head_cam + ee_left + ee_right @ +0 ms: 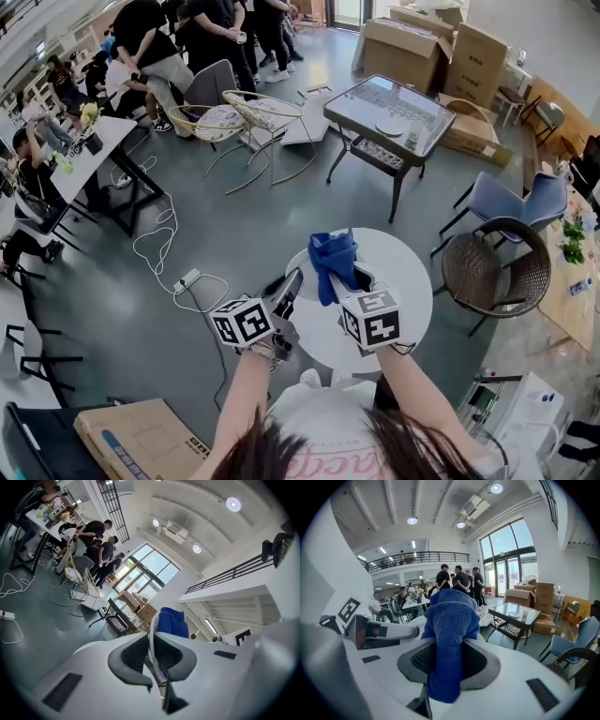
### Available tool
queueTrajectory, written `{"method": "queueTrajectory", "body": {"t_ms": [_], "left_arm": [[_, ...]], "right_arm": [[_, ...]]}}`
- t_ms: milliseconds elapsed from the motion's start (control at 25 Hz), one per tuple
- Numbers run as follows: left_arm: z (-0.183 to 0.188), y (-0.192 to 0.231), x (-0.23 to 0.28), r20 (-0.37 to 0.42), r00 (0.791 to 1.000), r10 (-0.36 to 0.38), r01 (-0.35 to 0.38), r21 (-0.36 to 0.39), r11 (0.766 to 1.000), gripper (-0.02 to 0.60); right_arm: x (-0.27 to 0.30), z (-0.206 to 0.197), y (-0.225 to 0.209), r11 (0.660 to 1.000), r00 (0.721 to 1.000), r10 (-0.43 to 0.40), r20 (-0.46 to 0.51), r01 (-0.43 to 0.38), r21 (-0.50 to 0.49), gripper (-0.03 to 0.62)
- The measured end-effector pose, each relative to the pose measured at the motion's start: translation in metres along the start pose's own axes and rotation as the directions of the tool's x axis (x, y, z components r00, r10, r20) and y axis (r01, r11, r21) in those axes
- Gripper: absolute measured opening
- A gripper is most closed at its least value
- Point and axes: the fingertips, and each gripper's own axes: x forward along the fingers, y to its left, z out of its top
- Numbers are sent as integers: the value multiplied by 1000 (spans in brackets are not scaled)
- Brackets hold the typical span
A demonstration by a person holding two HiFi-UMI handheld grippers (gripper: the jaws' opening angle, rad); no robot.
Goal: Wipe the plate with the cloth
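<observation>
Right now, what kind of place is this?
Probably an open office or studio hall: stacked brown cardboard boxes on the floor, a railed mezzanine balcony overhead, and a long white work desk.

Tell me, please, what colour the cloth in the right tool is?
The cloth is plain deep blue, seen best in the right gripper view.

red lettering on shirt [317, 409] partly hidden, box [141, 437] print illegible
</observation>
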Motion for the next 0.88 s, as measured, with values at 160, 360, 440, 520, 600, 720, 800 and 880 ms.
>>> {"method": "queueTrajectory", "body": {"t_ms": [160, 360, 440, 520, 600, 720, 800, 880], "left_arm": [[8, -2, 0, 11, 1000, -16, 16, 9, 1000, 34], [13, -2, 0, 10, 1000, -20, 20, 44, 999, 34], [14, -4, 1, 11, 1000, -27, 26, 60, 998, 34], [17, -8, 2, 19, 999, -49, 48, 78, 996, 32], [22, -12, 3, 32, 997, -73, 69, 112, 991, 32], [29, -19, 2, 47, 994, -99, 85, 243, 966, 31], [34, -29, 0, 52, 992, -119, 91, 378, 921, 31], [41, -43, -2, 62, 988, -143, 89, 525, 847, 31]], "right_arm": [[-16, -5, -30, 997, 997, -82, -7, 82, 10, 133], [-35, -18, -66, 984, 987, -157, -29, 158, 79, 133], [-44, -16, -73, 980, 986, -168, -4, 167, 111, 133], [-53, -9, -77, 977, 986, -165, 35, 158, 146, 133], [-61, -2, -78, 975, 985, -157, 67, 144, 167, 133], [-70, 8, -77, 976, 983, -148, 107, 128, 176, 133], [-76, 13, -77, 978, 981, -140, 132, 116, 173, 133], [-82, 20, -77, 981, 980, -130, 151, 105, 164, 133]]}}
